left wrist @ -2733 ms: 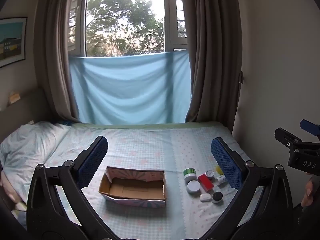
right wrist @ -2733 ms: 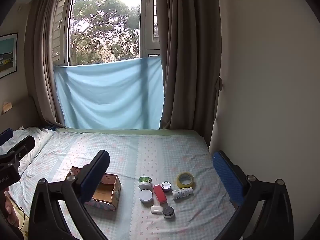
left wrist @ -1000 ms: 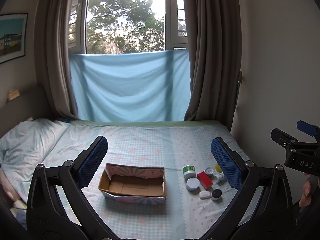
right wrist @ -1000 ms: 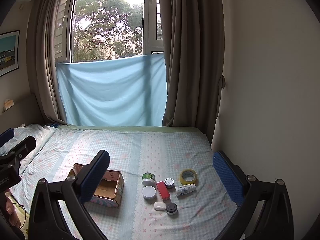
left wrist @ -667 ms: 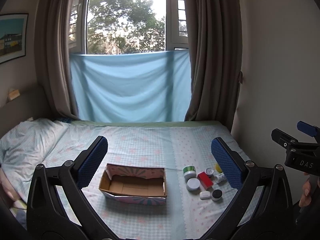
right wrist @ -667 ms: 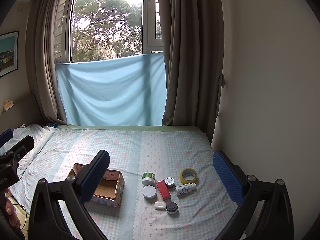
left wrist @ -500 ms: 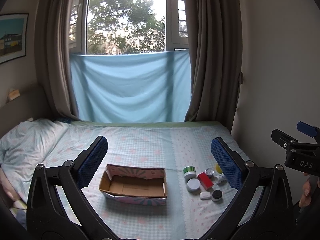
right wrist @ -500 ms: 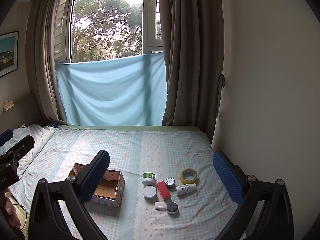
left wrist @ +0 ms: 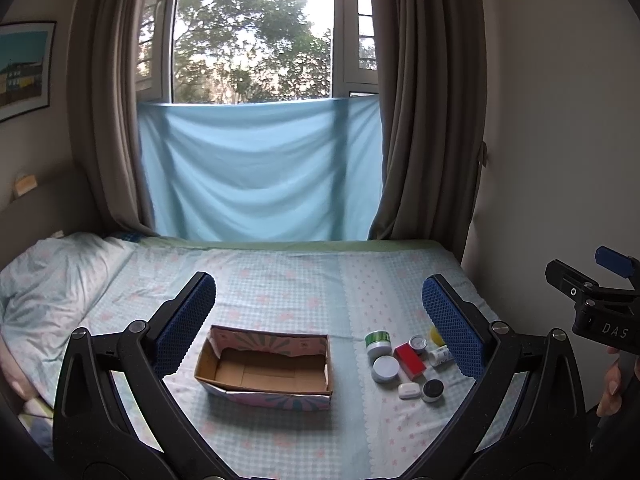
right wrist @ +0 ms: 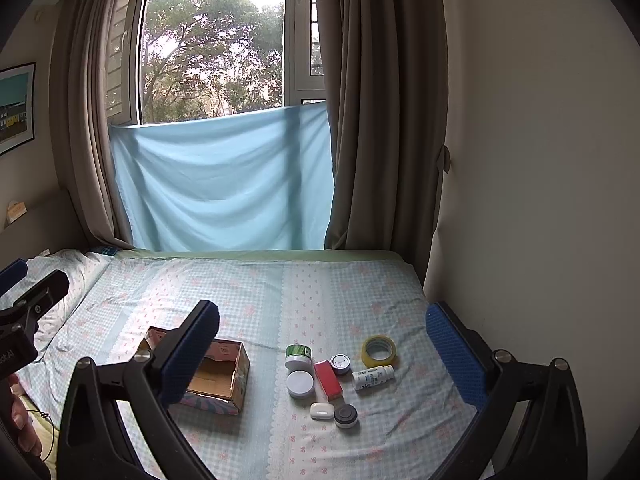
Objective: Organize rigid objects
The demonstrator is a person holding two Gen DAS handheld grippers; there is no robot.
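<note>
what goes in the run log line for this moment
left gripper: open, empty | right gripper: open, empty | cardboard box: empty | small items: on bed beside box

The left tool (left wrist: 320, 320) fills the lower part of its wrist view with two black, glossy arms shaped like open triangular frames. Each arm carries silver round-head screws near its top and ends in a blue finger pad (left wrist: 186, 322) with a fine dimpled grid. The right tool (right wrist: 322, 354) has the same black frames, screws and blue pads. At the right edge of the left view, its black body bears white letters "DAS".
</note>
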